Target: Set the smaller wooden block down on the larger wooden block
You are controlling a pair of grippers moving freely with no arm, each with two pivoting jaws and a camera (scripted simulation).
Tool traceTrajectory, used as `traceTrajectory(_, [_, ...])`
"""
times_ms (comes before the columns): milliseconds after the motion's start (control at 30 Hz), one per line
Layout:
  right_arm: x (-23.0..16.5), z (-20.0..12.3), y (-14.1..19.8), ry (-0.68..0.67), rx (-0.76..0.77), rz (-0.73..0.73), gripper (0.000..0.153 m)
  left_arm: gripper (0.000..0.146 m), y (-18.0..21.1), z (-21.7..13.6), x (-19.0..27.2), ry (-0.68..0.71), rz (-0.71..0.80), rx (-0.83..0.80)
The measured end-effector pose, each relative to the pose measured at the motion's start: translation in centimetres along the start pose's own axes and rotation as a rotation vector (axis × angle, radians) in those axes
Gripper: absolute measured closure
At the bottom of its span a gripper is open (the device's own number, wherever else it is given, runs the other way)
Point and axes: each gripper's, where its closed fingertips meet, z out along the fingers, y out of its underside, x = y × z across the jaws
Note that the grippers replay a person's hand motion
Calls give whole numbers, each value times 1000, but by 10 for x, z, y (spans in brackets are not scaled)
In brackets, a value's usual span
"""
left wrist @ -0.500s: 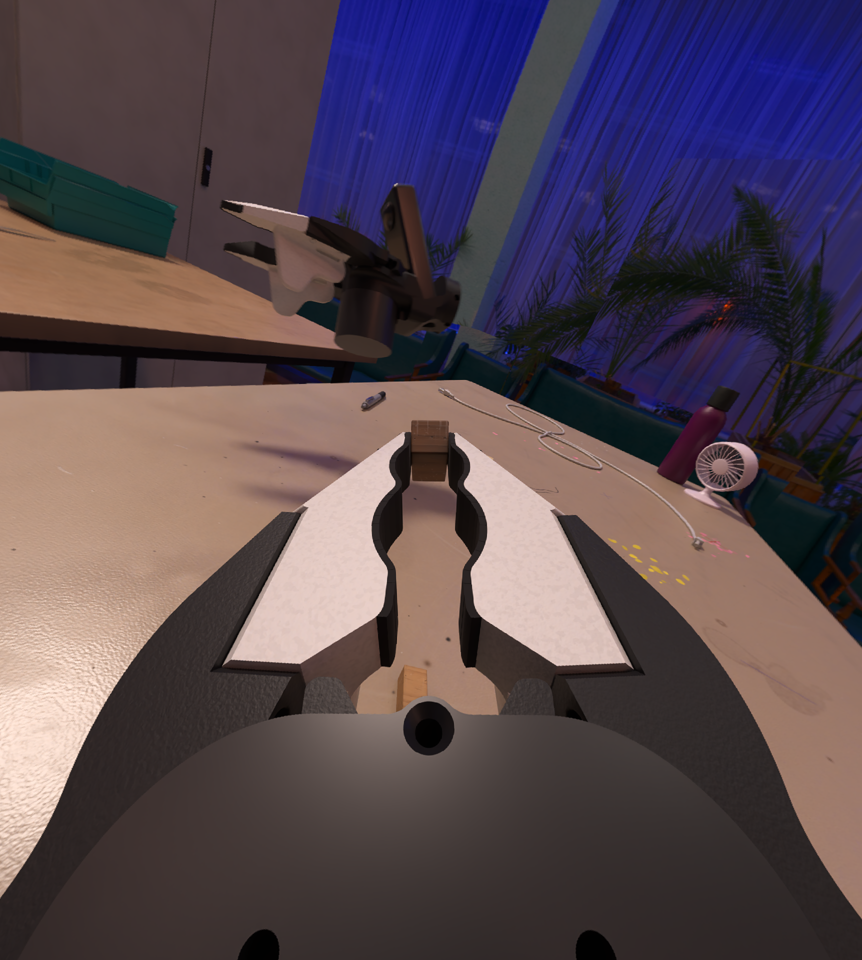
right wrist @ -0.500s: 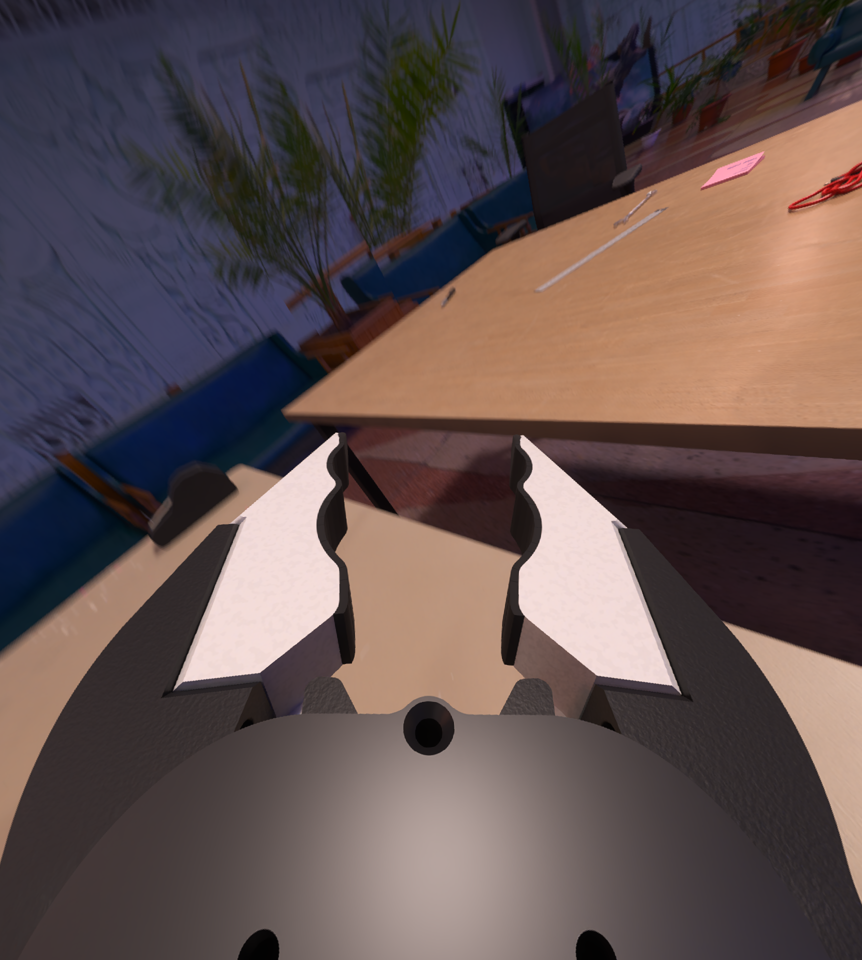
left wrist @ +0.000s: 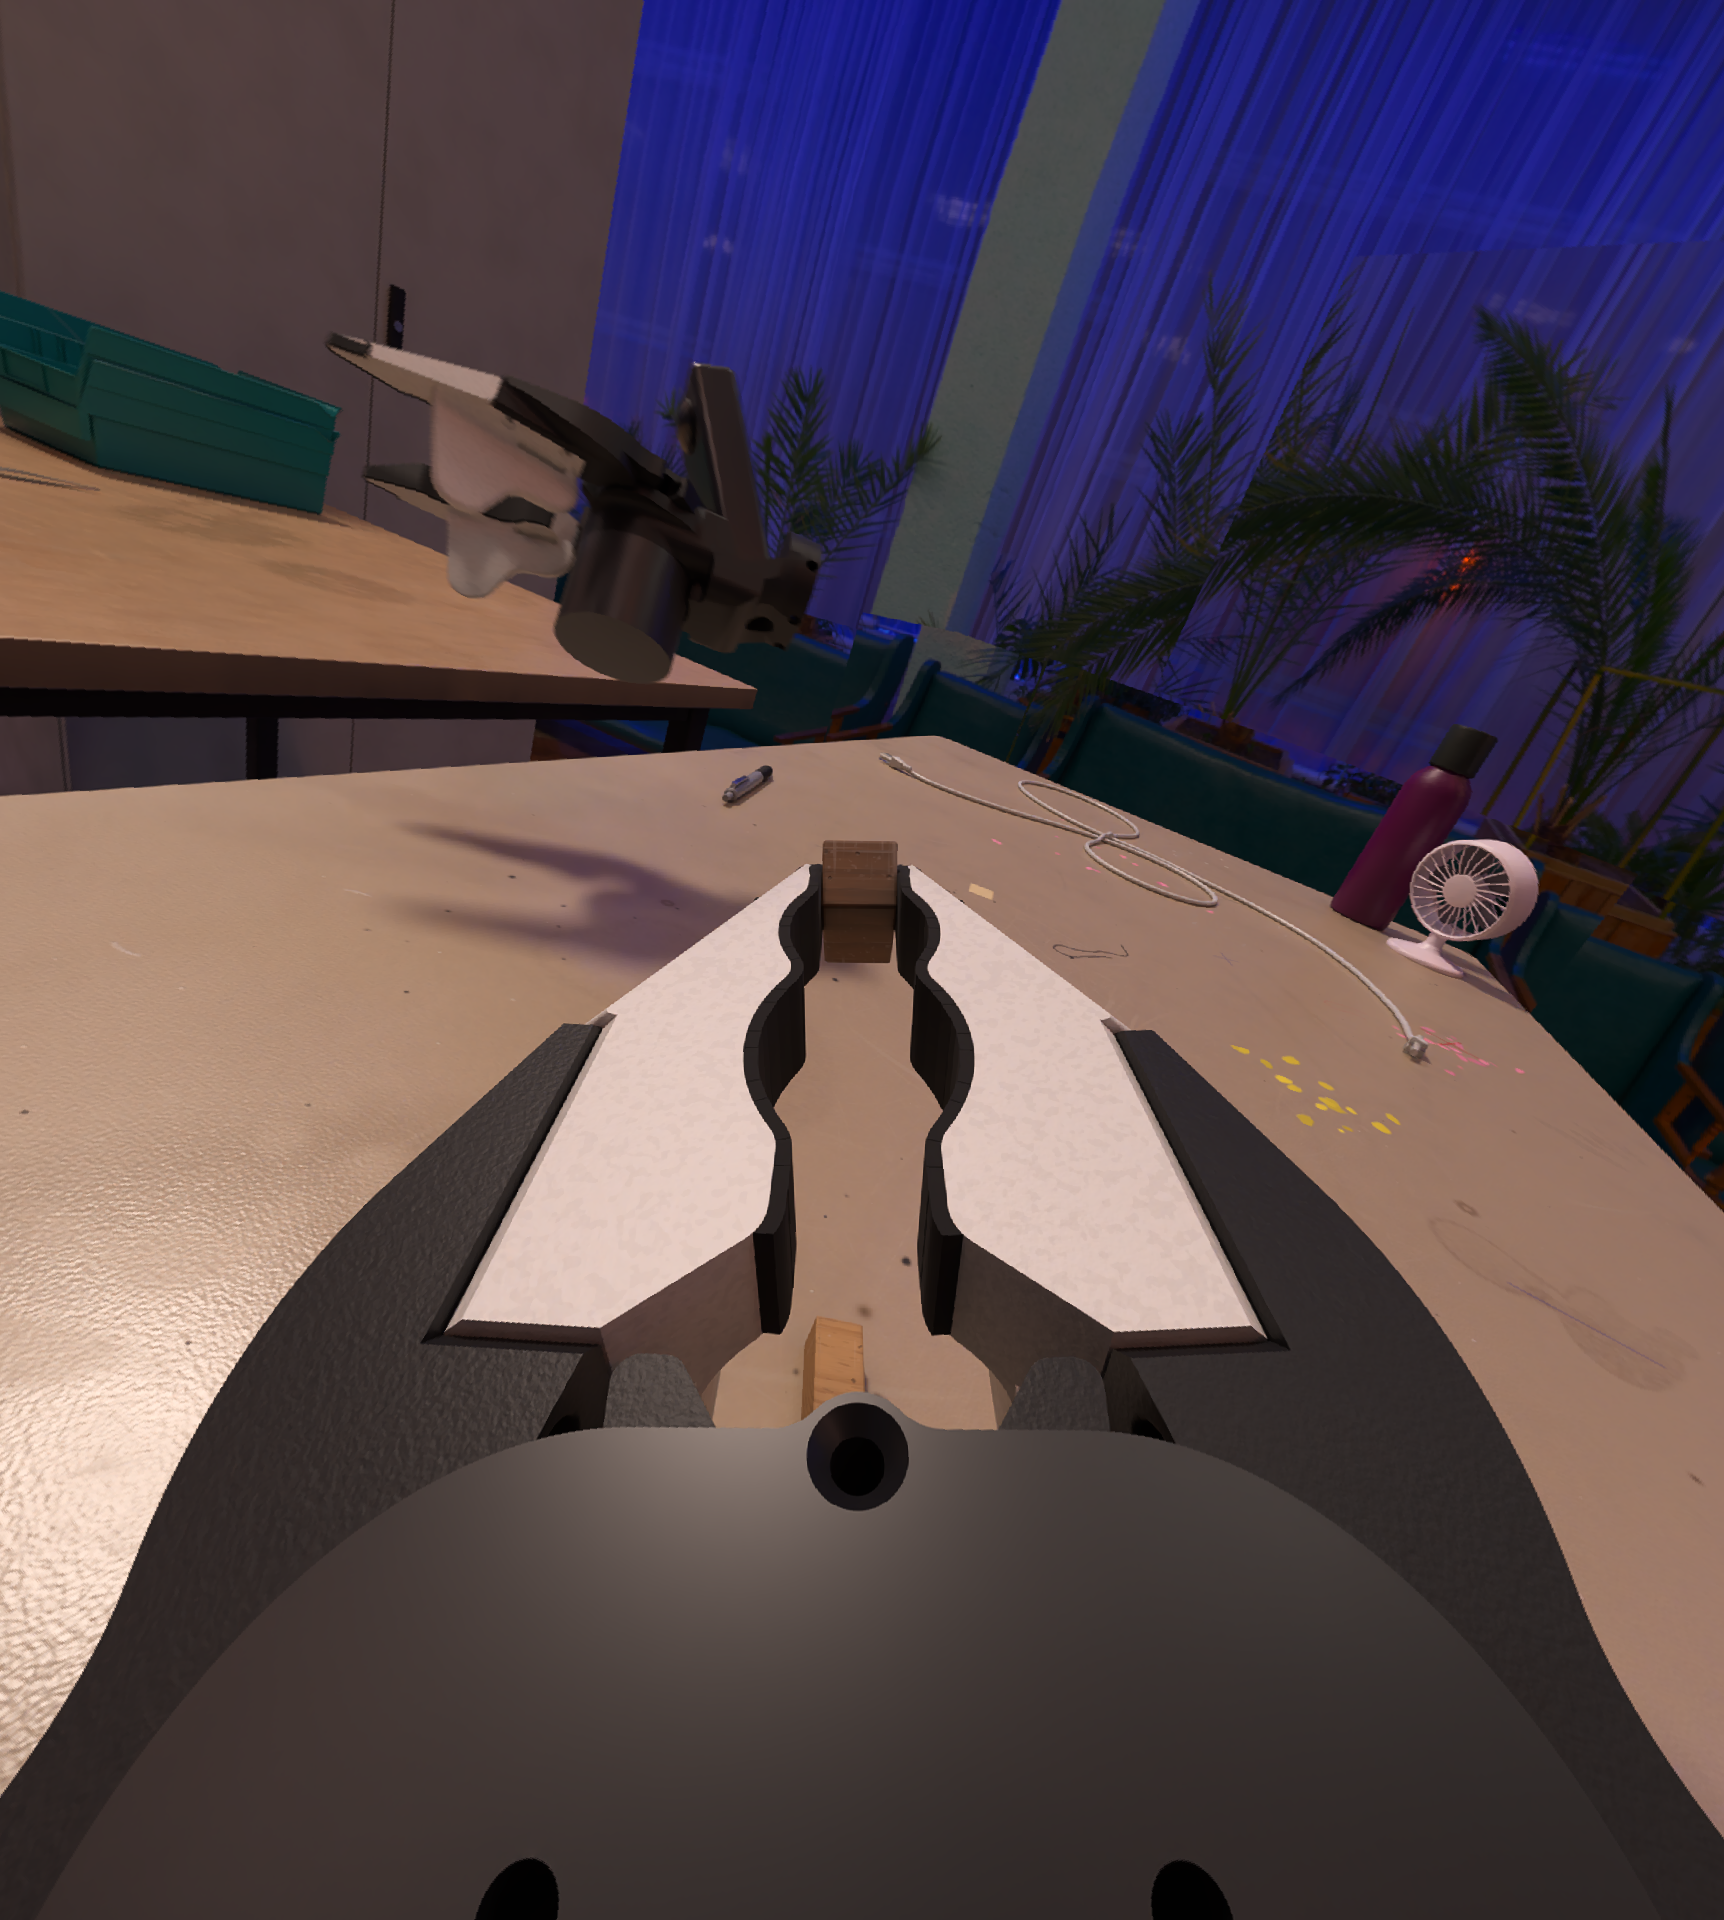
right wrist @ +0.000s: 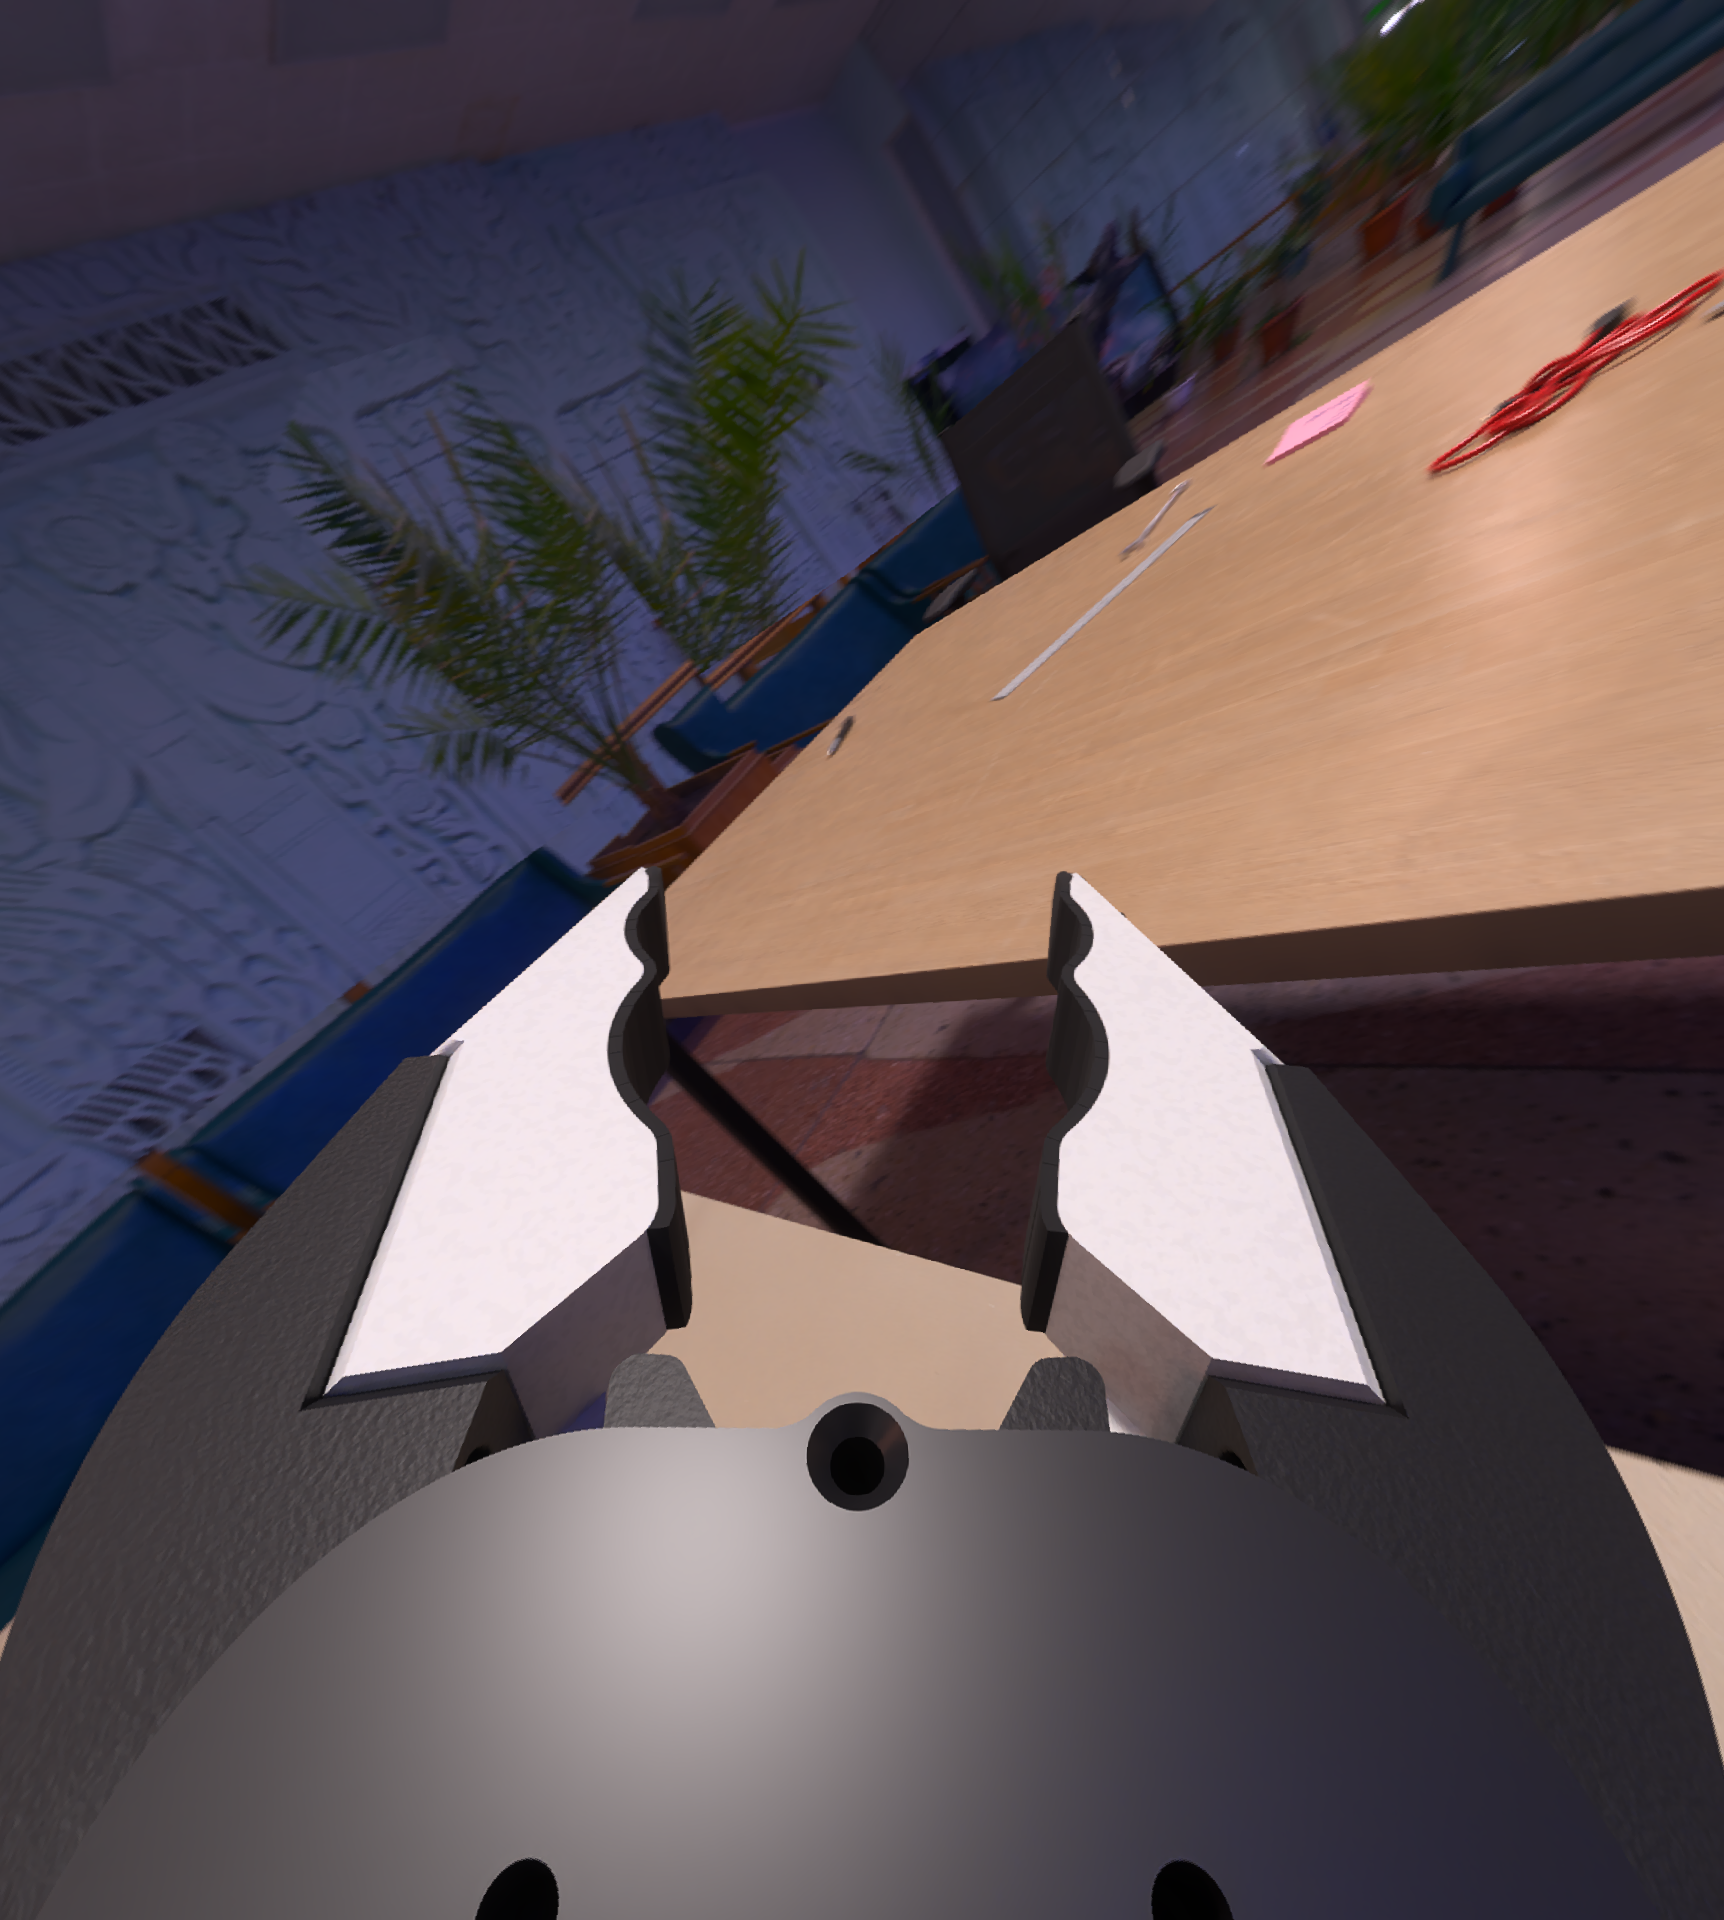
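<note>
Right at the fingertips of the left gripper [left wrist: 859,899] sits the small brown block [left wrist: 859,900], clamped between the two tips and held above the table [left wrist: 214,1039]. Down near the gripper's base, a paler, larger block [left wrist: 834,1363] peeks out on the tabletop between the fingers. Meanwhile the right gripper [right wrist: 856,914] hangs in the air with its jaws wide apart, holding nothing.
</note>
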Motion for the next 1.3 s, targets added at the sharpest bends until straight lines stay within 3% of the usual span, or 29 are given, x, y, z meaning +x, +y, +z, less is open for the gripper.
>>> traceTrajectory(100, [0, 16, 0, -41, -18, 37, 75, 133, 3, 2, 2, 3, 2, -11])
traceTrajectory(167, [7, 17, 0, -7, -22, 48, 91, 133, 4, 3, 4, 4, 17, -19])
traceTrajectory(433, [-5, -18, 13, 1, 9, 31, 114, 133, 7, 4, 7, 27, 8, -28])
traceTrajectory(833, [-11, -28, 15, 0, -24, 27, 108, 133, 7, 4, 13, 26, 40, -33])
traceTrajectory(967, [-28, -56, 21, -1, -47, -25, 99, 133, 17, 5, 6, -4, 30, -84])
traceTrajectory(1100, [-75, -100, 36, -94, -70, -170, 100, 133, 39, 8, -3, -39, 24, -192])
traceTrajectory(1300, [-143, -181, 90, -239, -183, -374, 104, 133, 82, 3, -15, -123, 67, -482])
